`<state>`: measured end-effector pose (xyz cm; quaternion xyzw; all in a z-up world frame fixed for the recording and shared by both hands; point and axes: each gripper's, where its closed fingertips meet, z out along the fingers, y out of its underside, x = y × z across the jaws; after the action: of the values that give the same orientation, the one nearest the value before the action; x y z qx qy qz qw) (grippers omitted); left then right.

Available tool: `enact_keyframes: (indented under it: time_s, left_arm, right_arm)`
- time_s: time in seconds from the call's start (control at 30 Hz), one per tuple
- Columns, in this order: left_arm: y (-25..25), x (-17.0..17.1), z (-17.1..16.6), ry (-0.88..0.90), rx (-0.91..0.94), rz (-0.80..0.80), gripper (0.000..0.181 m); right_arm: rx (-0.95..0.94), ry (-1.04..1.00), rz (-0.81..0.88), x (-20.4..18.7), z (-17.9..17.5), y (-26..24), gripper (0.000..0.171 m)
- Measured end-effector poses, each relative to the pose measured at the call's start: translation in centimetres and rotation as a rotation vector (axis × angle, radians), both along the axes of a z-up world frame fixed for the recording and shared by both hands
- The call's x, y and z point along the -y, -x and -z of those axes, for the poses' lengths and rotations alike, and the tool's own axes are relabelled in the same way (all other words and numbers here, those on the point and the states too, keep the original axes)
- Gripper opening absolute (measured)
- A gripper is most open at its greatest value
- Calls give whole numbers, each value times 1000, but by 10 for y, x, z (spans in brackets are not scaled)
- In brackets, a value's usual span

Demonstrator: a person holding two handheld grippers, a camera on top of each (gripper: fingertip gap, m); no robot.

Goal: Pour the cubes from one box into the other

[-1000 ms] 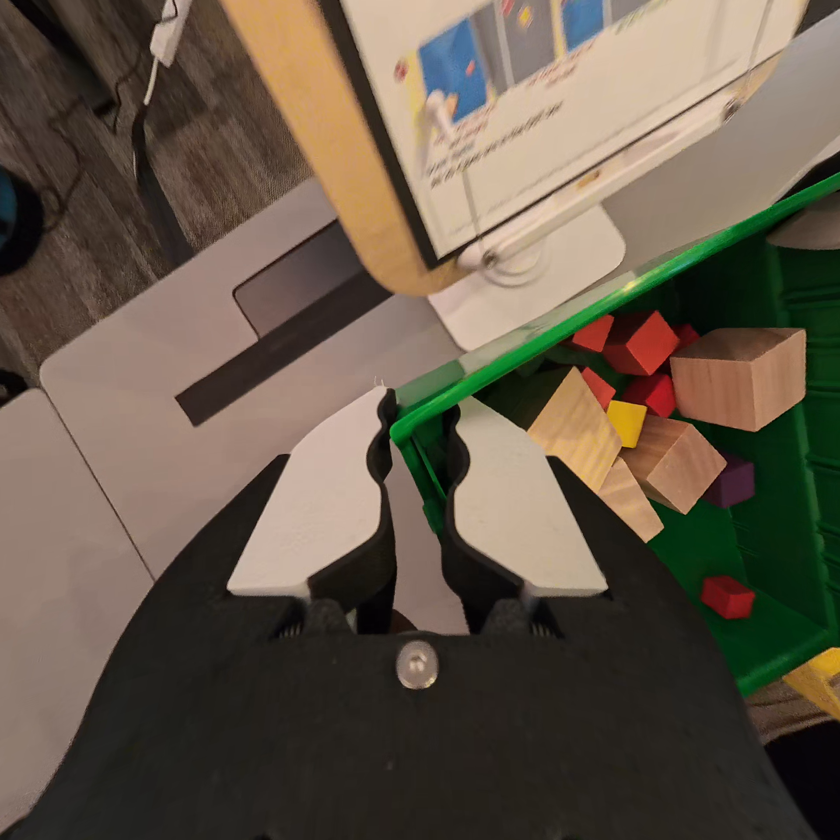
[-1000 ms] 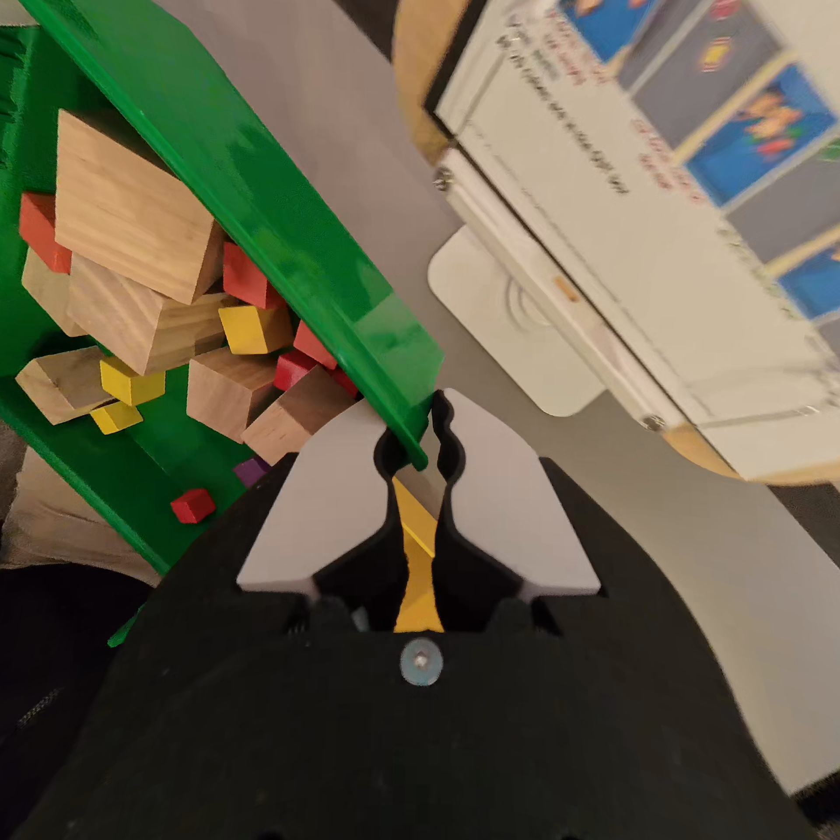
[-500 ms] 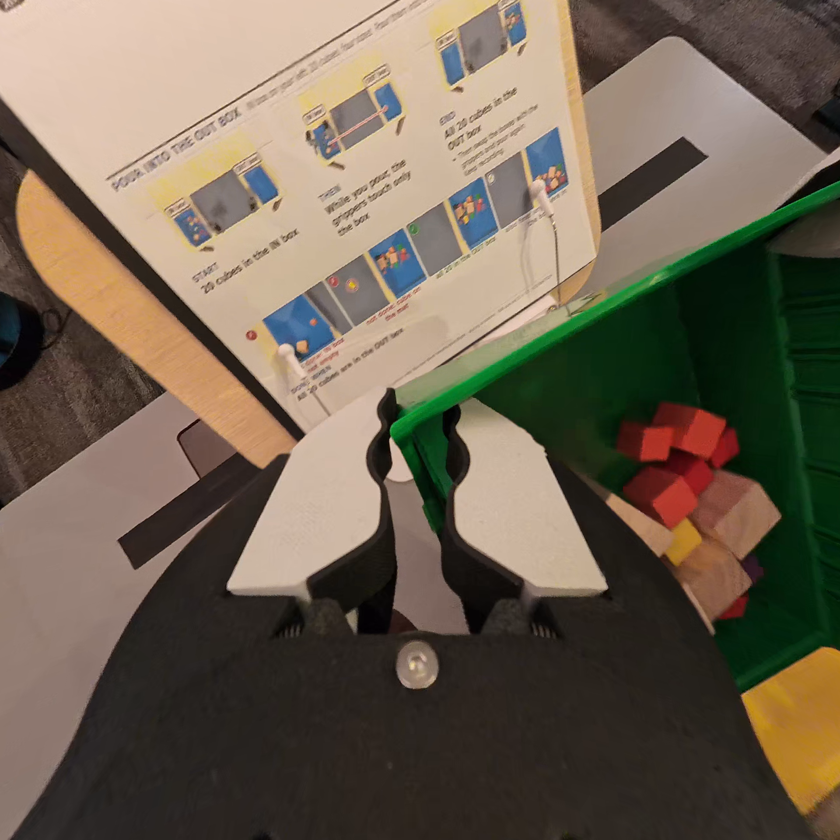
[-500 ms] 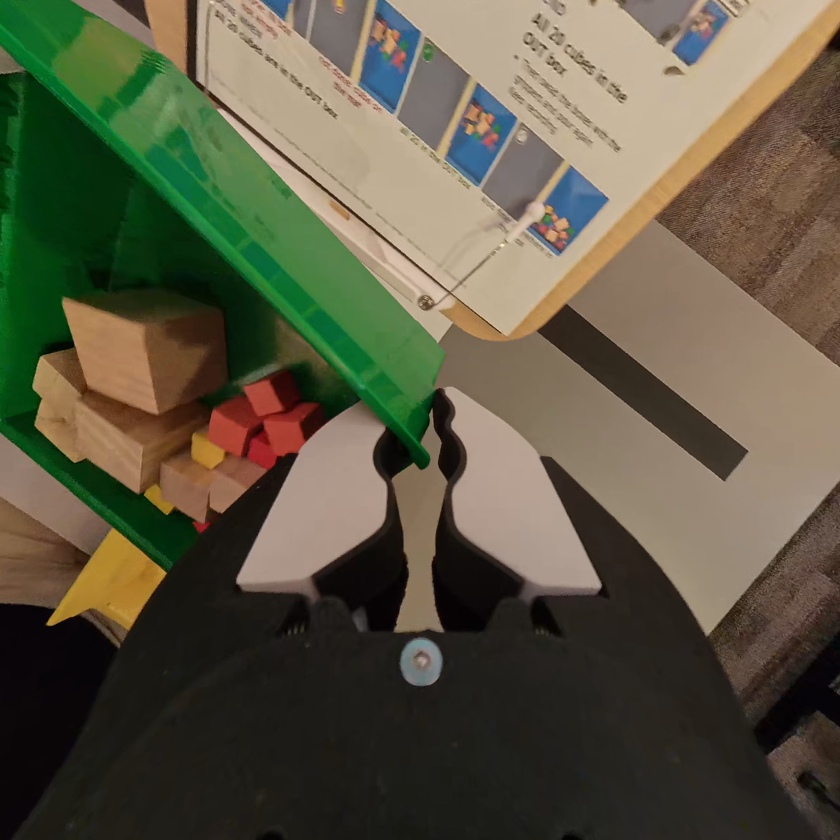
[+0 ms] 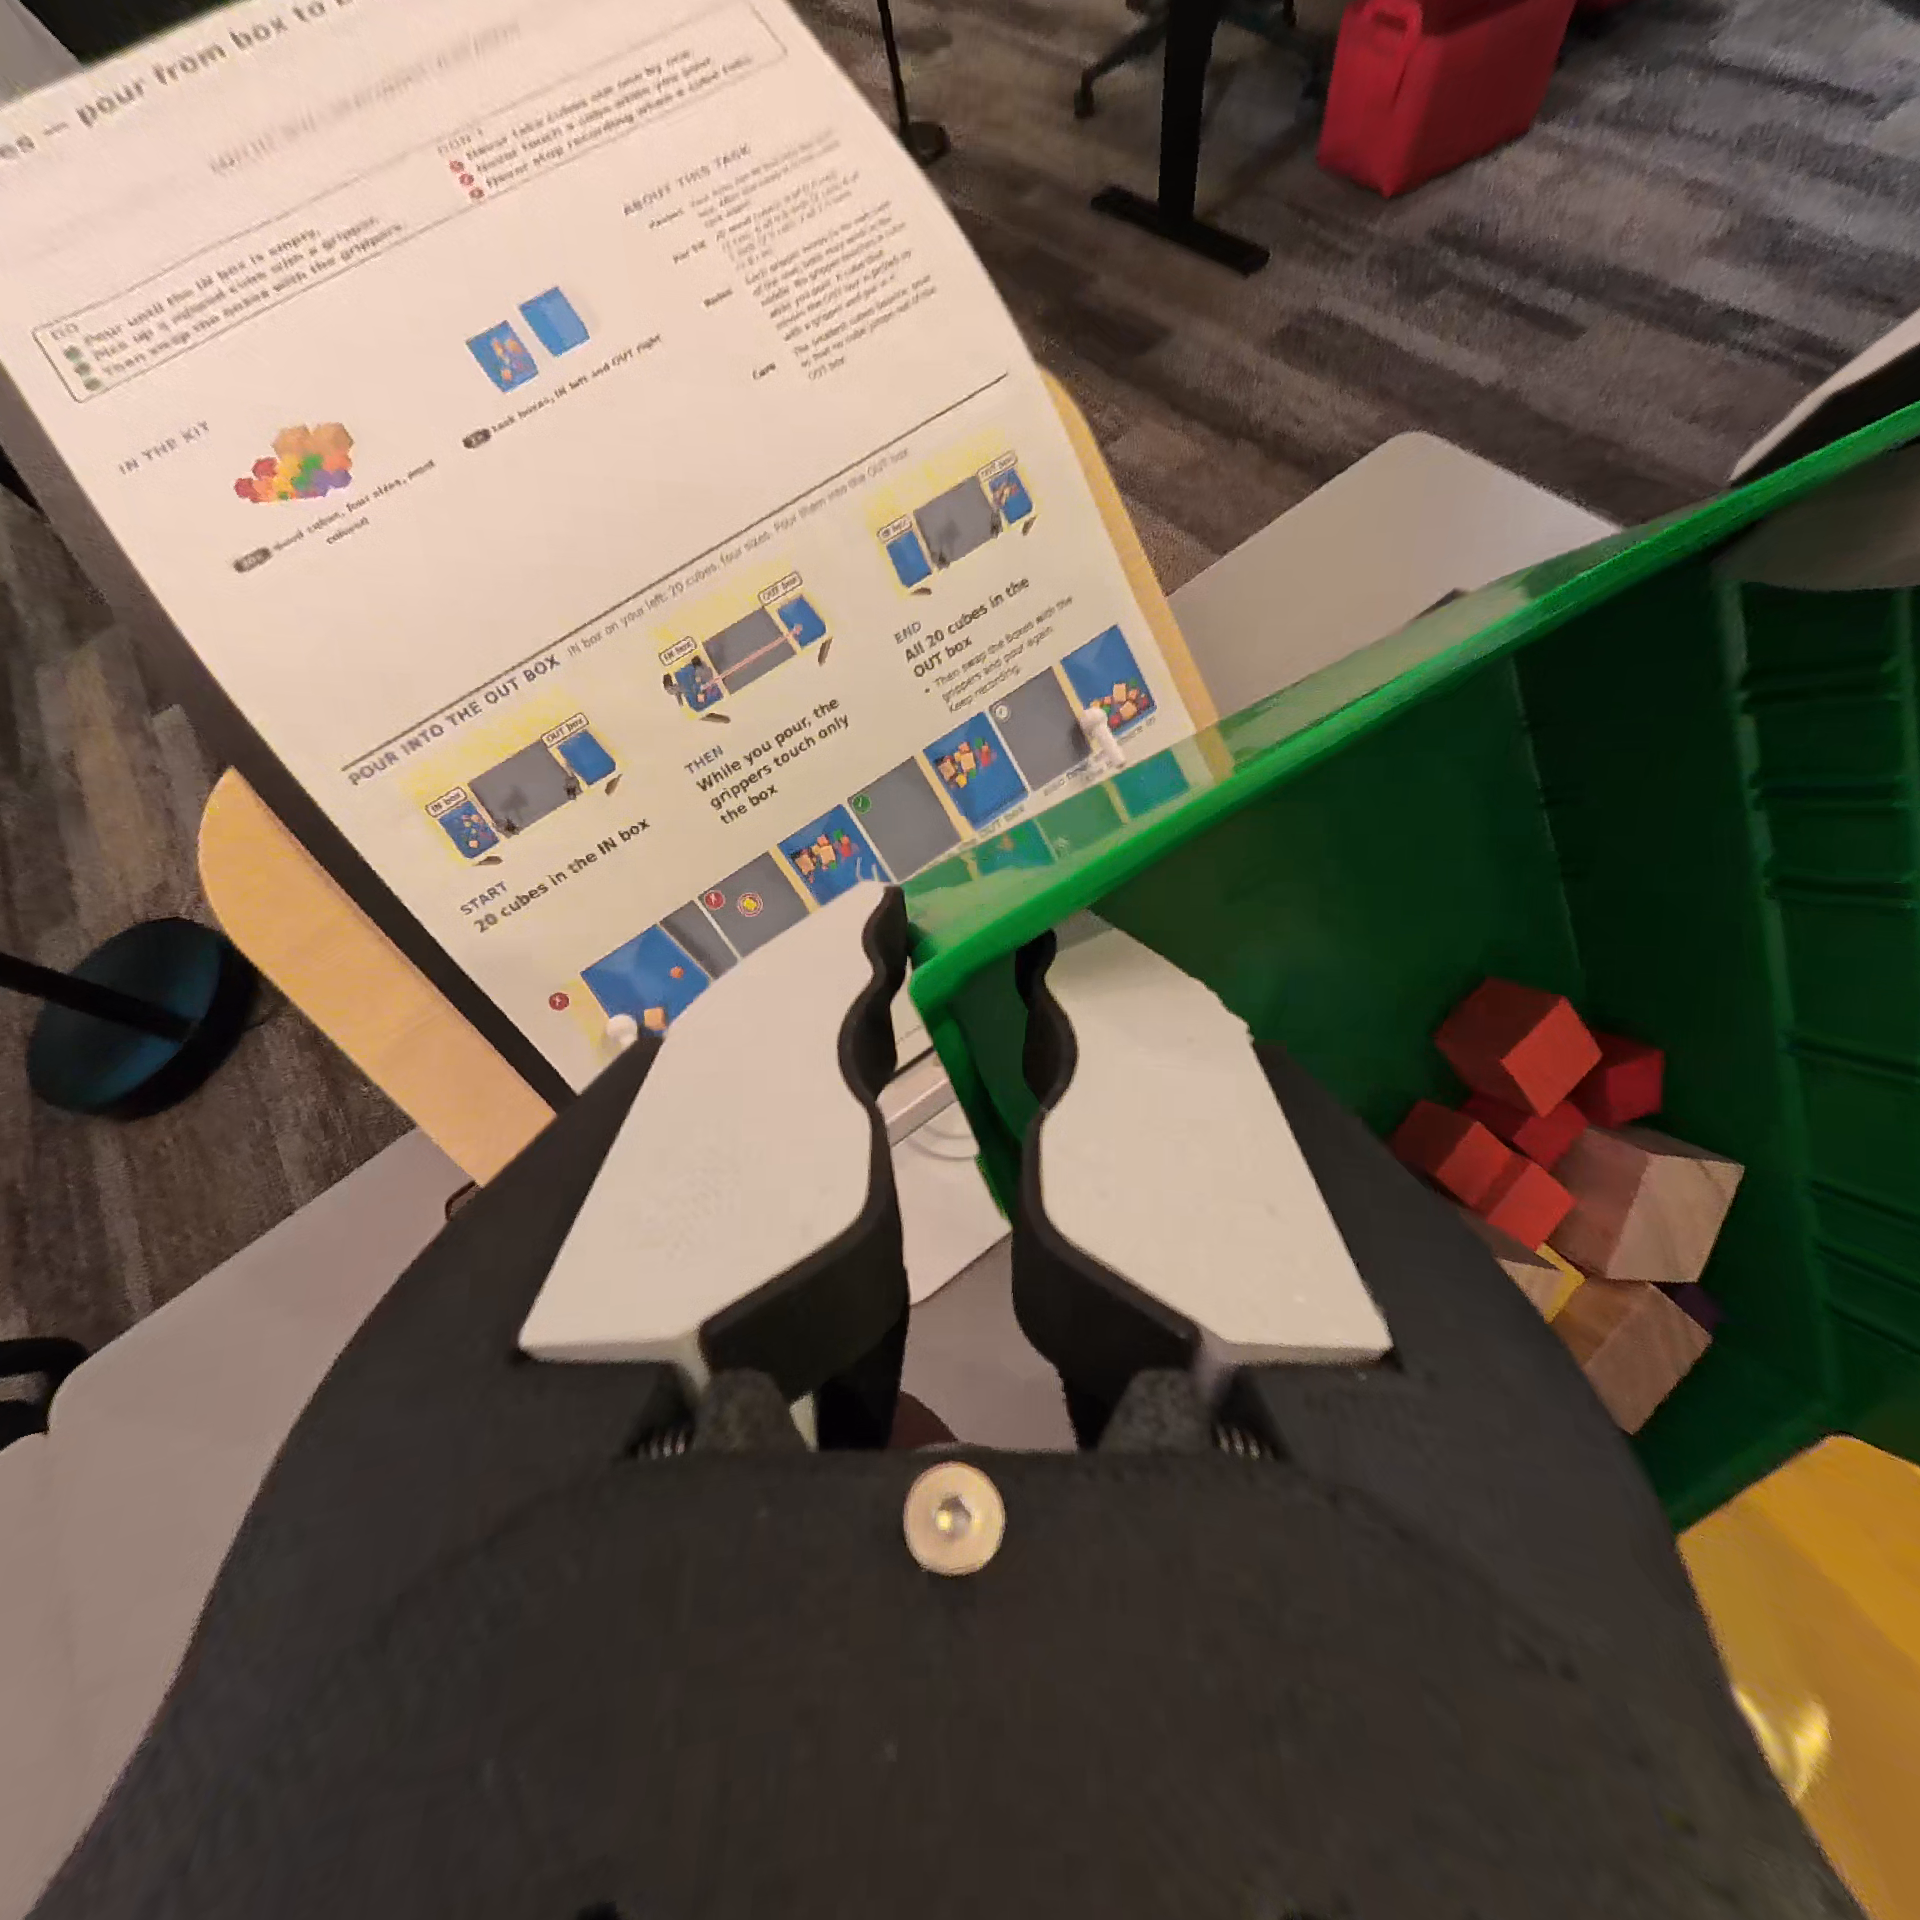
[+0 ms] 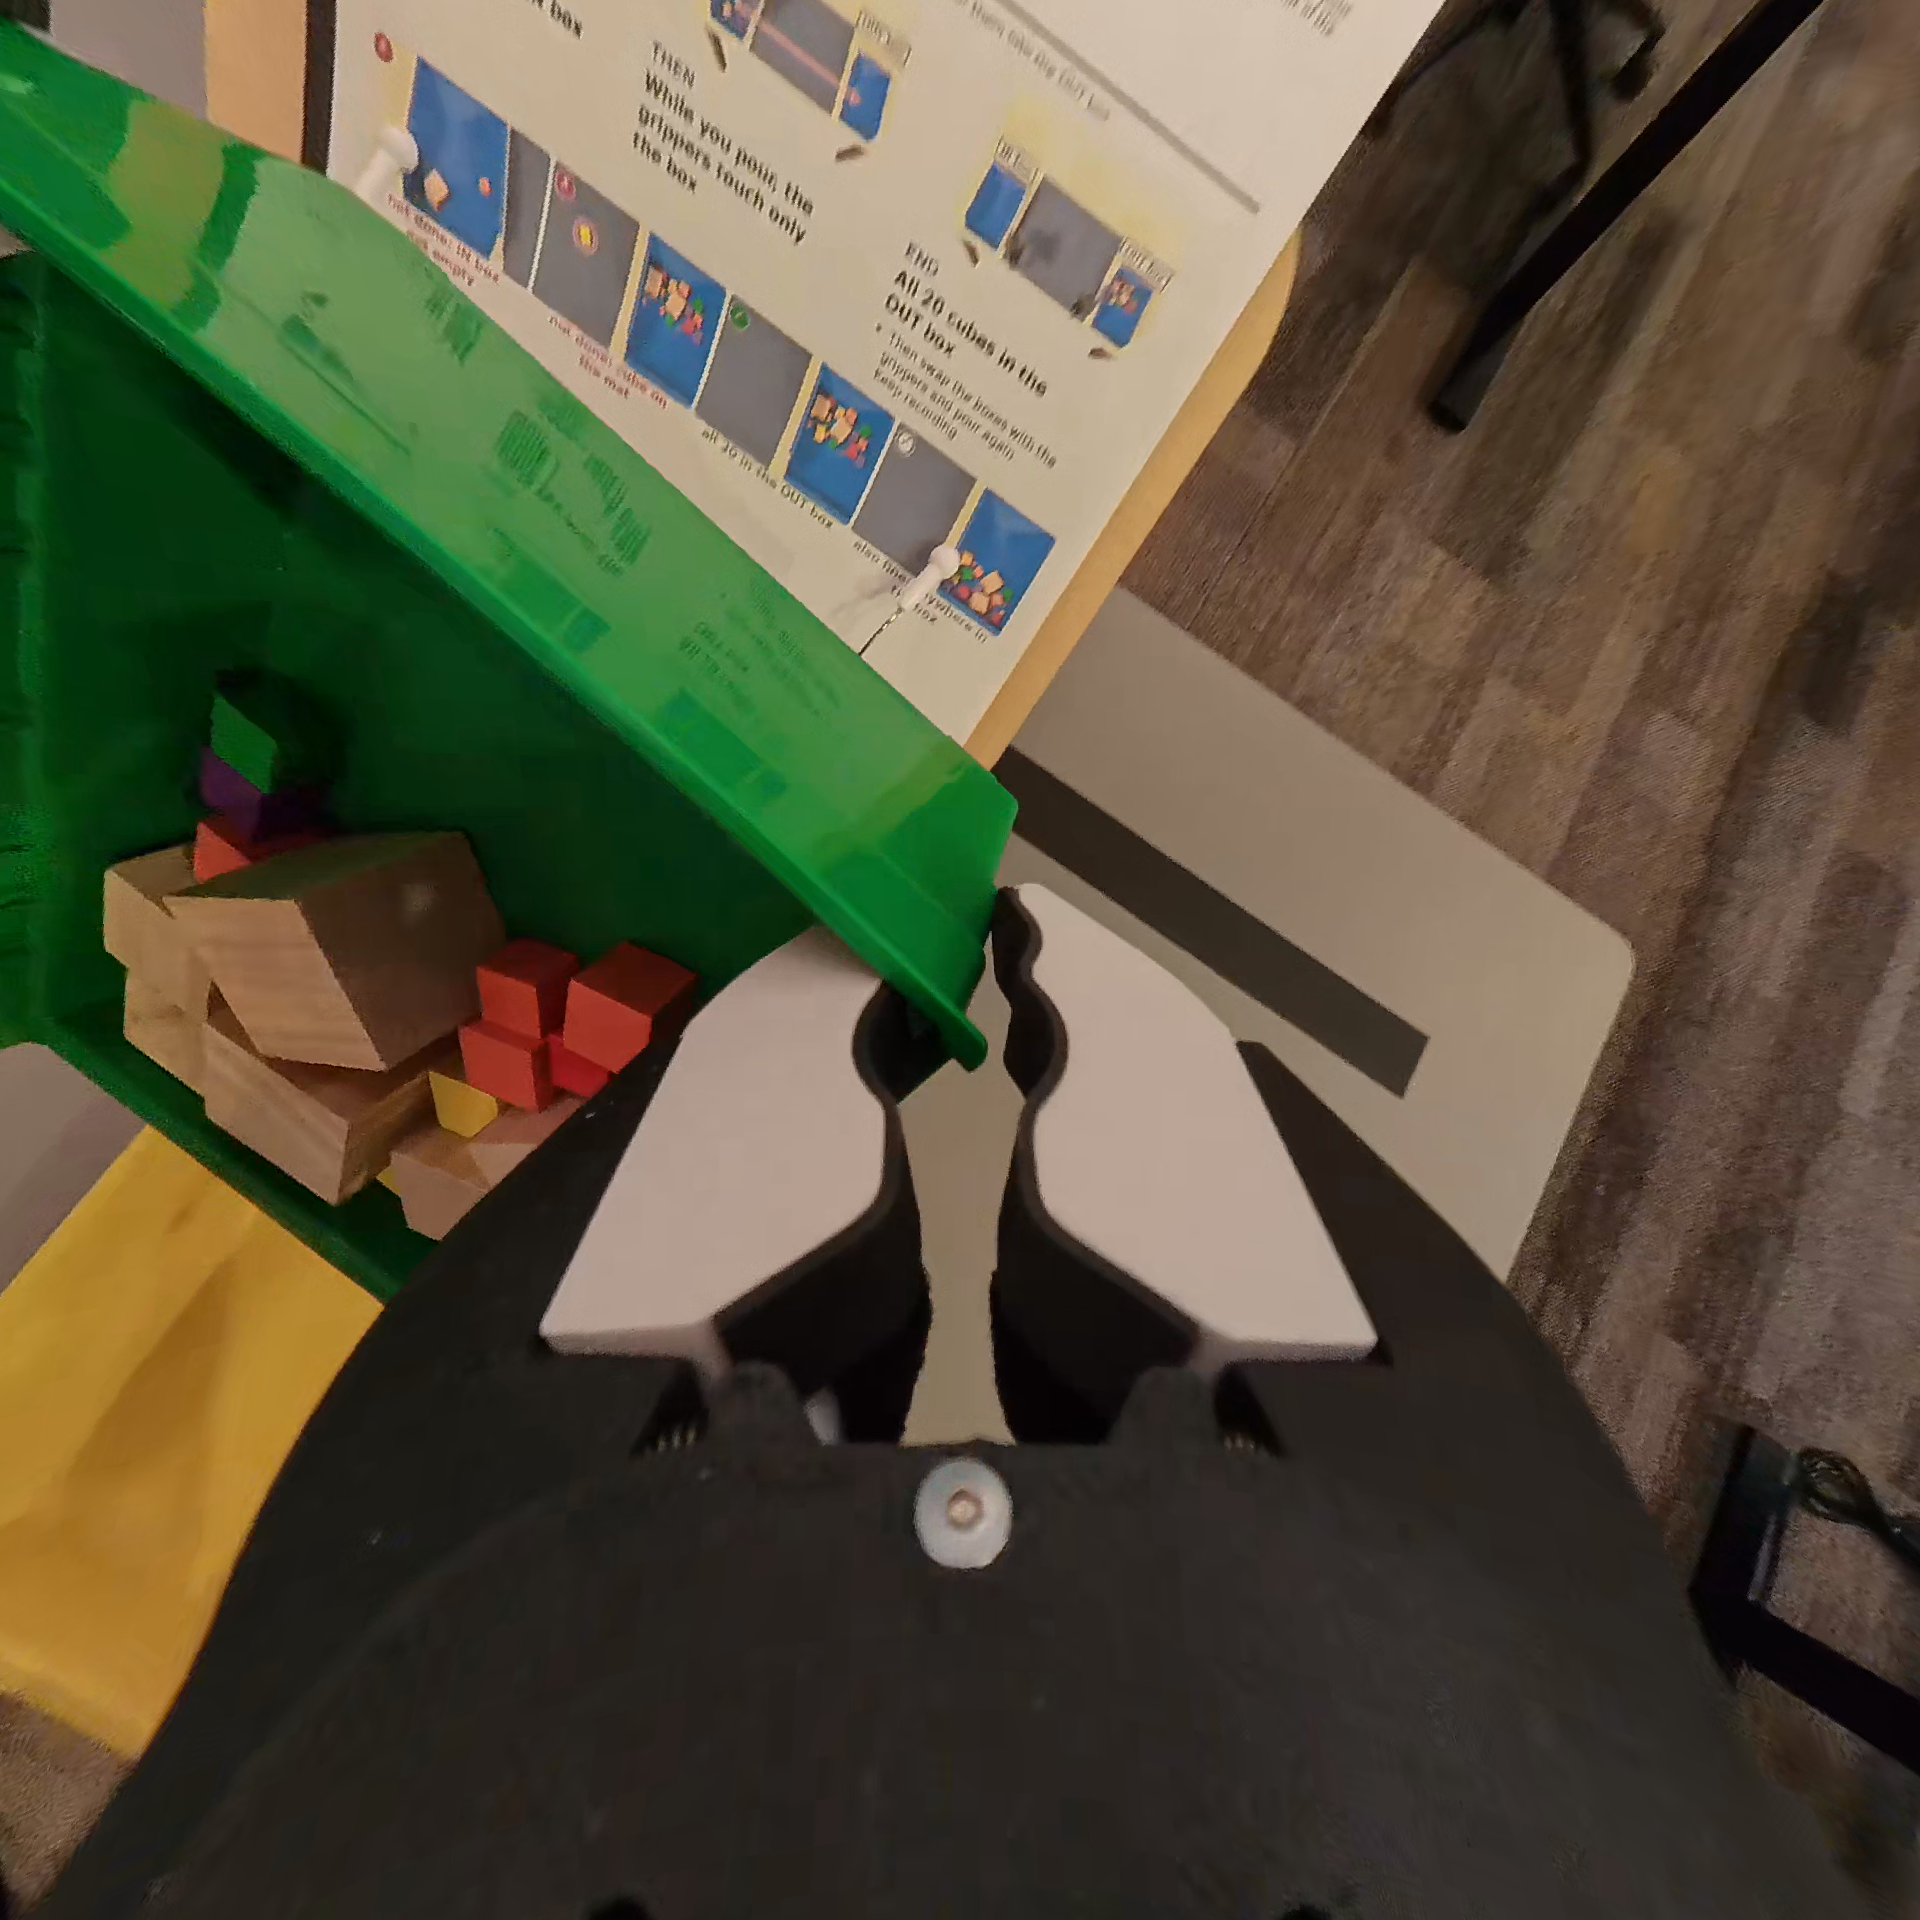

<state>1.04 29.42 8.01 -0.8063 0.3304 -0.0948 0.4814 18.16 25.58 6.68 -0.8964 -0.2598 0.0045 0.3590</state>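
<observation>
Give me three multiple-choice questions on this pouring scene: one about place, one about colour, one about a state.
1. Where do the cubes lie in the green box?
A. heaped at its low end
B. spread evenly
C. on the table

2. What colour is the surface under the low end?
A. blue
B. yellow
C. white

3. How does the left gripper stand?
A. wide open
B. shut on a cube
C. shut on the box rim

A: the red cubes and wooden cubes are piled there.
B: the yellow box shows below.
C: its fingers clamp the green edge.

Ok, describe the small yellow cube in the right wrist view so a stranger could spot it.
Start at the tilted green box held at its corner by the right tool. Inside, cubes pile at the low end. The yellow cube sits just below the red cubes, the only yellow one clearly showing there.
</observation>
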Motion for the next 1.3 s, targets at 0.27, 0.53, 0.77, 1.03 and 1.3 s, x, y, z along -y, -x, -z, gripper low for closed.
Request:
enact_keyframes:
  time_s: [0.27, 0.53, 0.77, 1.03, 1.3]
  left_arm:
    - [-8, 19, -20, -155, 86, -2, 20]
    - [-8, 43, -32, -279, 121, -10, 20]
    - [-5, 55, -27, -335, 146, -20, 20]
    - [-2, 67, -35, -453, 193, -49, 19]
    - [-1, 79, -36, -525, 197, -54, 19]
  right_arm:
    - [54, -183, 36, 17, -26, -7, 9]
    - [74, -308, 45, 40, -37, -7, 9]
    - [62, -363, 42, 51, -34, -5, 9]
    - [66, -457, 36, 62, -43, -1, 10]
    - [45, -521, 35, 73, -40, -1, 9]
